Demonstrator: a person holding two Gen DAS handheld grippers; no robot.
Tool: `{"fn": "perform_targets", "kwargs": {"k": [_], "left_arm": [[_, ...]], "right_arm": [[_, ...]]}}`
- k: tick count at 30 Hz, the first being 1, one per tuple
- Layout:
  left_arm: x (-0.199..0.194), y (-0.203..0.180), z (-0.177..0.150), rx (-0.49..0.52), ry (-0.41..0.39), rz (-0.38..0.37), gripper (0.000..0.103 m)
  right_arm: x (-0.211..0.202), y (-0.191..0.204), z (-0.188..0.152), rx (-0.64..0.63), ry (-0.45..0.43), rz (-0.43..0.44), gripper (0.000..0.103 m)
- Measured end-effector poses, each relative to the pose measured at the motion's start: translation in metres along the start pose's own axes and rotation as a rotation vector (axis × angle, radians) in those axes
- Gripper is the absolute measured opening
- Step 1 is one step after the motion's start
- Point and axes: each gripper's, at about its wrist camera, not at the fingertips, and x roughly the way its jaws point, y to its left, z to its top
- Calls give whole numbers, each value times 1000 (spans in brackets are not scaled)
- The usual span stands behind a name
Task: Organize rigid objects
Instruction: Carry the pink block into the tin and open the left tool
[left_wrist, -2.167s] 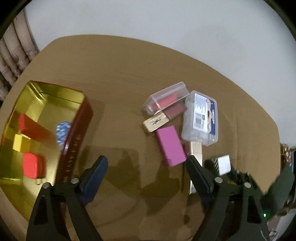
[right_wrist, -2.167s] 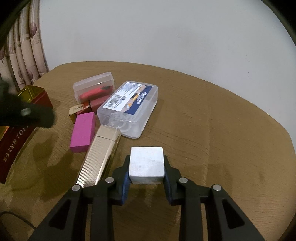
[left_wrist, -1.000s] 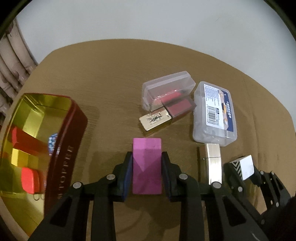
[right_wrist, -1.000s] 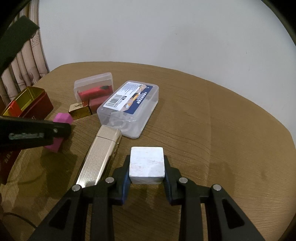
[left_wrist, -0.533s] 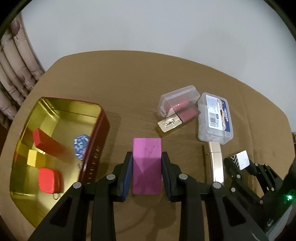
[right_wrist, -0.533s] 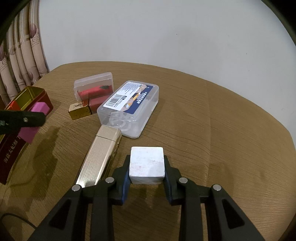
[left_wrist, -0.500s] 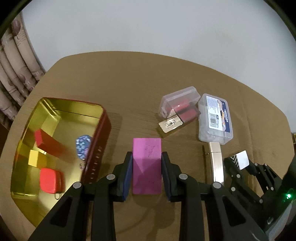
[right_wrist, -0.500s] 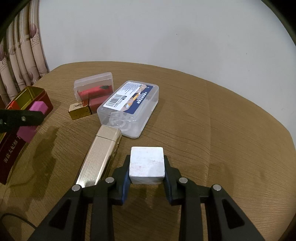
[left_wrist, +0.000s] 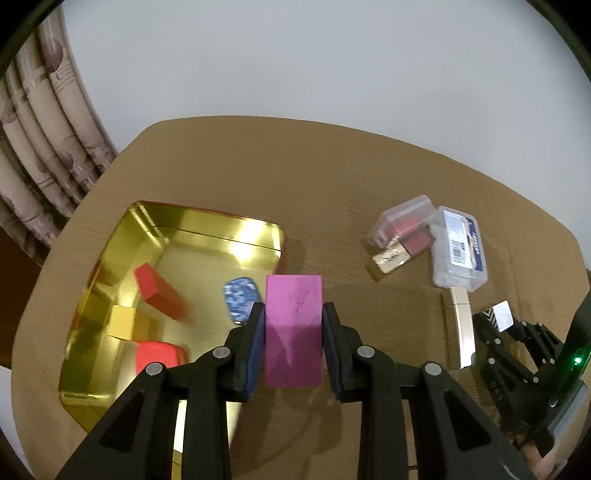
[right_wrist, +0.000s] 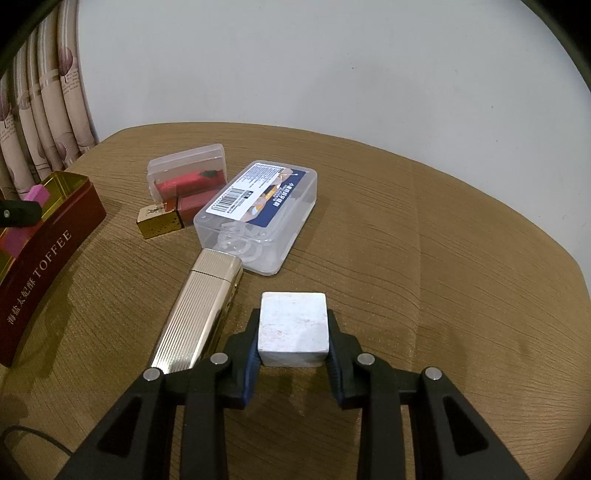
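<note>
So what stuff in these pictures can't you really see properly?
- Left wrist view: the lower right part of the gold tin is hidden behind the left gripper and its pink block.
- Left wrist view: the blue patterned thing in the tin is blurred and partly covered.
- Right wrist view: the tin's inside is cut off by the left edge.
- Right wrist view: the small print on the clear box is too small.

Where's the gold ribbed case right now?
In the right wrist view the gold ribbed case lies on the table, just left of the right gripper, its far end touching the labelled clear box.
</note>
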Motion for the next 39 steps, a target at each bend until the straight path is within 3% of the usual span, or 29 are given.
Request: {"fn": "perform_targets", "kwargs": {"k": [19,39], "left_arm": [[-20,50,-1,-58,-16,71,26],[18,124,5,-117,25,160,26]], "right_arm": [[1,0,-1,3,-1,4,31],[0,0,-1,2,-2,3,30]]}}
